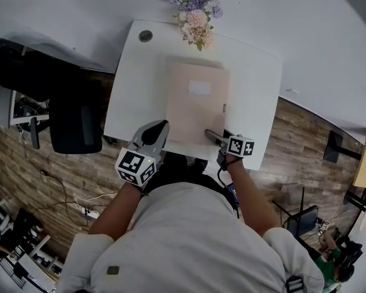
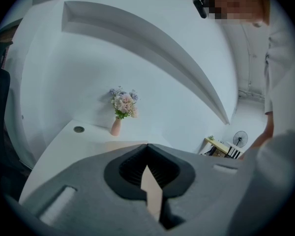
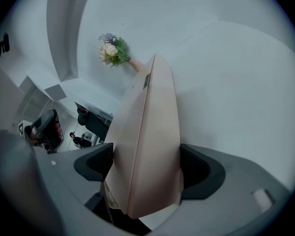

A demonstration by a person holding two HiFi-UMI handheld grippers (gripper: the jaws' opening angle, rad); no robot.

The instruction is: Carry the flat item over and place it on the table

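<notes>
A flat pale-pink folder [image 1: 195, 102] lies on the white table [image 1: 256, 84], its near edge toward me. My left gripper [image 1: 161, 127] is at the folder's near-left corner. In the left gripper view its jaws are shut on a thin pink sliver of the folder [image 2: 151, 193]. My right gripper [image 1: 212, 135] is at the near-right corner. In the right gripper view the folder [image 3: 147, 132] stands edge-on between the jaws of that gripper [image 3: 146, 166]. They are spread wide on either side of it and do not visibly squeeze it.
A vase of flowers [image 1: 195, 17] stands at the table's far edge, just beyond the folder. A round cable grommet [image 1: 146, 36] is at the far-left corner. A black office chair [image 1: 73, 121] stands left of the table on the wood floor.
</notes>
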